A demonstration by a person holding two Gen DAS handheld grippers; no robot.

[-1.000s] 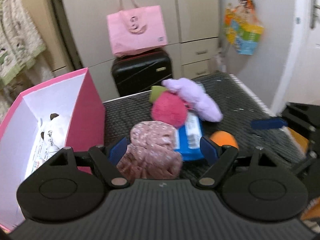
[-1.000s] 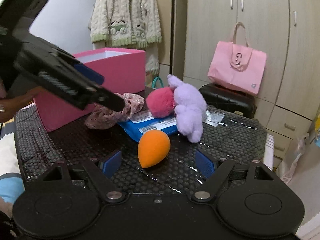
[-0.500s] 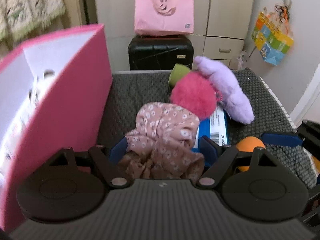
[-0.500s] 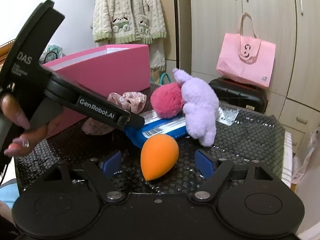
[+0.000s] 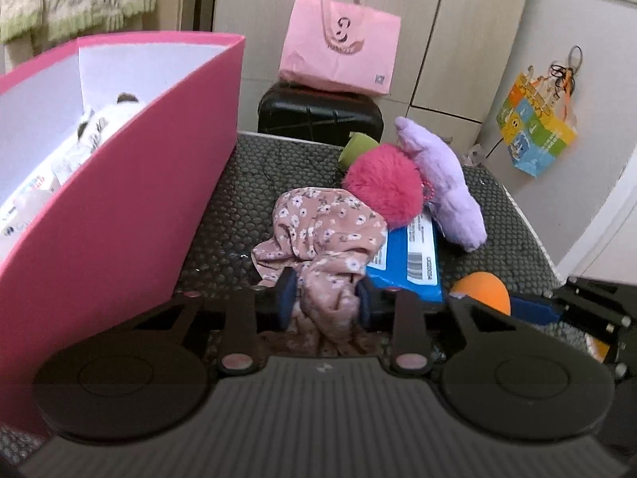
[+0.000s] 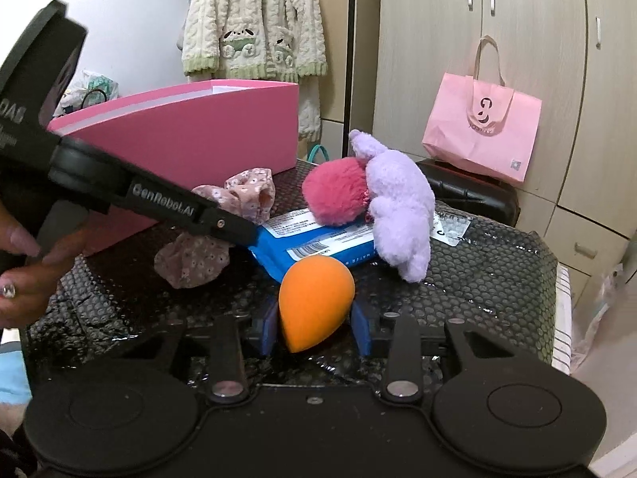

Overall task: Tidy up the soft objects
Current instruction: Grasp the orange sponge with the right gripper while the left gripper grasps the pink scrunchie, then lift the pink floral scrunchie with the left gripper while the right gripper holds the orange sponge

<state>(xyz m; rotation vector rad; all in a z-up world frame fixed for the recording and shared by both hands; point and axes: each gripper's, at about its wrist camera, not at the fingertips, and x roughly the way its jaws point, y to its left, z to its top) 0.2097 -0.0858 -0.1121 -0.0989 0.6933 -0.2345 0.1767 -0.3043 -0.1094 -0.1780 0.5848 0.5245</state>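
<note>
My left gripper point(image 5: 325, 298) has its jaws closing, and both blue pads pinch the near end of a pink floral cloth point(image 5: 322, 231) lying on the black bubbled mat point(image 5: 247, 215). In the right wrist view that gripper point(image 6: 235, 233) reaches in from the left onto the same cloth point(image 6: 195, 259). My right gripper point(image 6: 315, 328) is closing too, its pads against the sides of an orange egg-shaped sponge point(image 6: 314, 298) resting on the mat. A magenta pompom point(image 6: 334, 191), a lilac plush point(image 6: 398, 207) and a blue pack point(image 6: 318, 245) lie just beyond.
A tall pink box point(image 5: 139, 207) with white items inside stands on the mat's left side, close to the left gripper. Behind the mat are a black suitcase point(image 5: 318, 113), a pink tote bag point(image 5: 338, 51) and cupboards. A hand point(image 6: 24, 275) holds the left gripper.
Both grippers went from wide open to closed, the left on the floral cloth, the right on the orange sponge. The left gripper sank and rolled level; the right stayed put.
</note>
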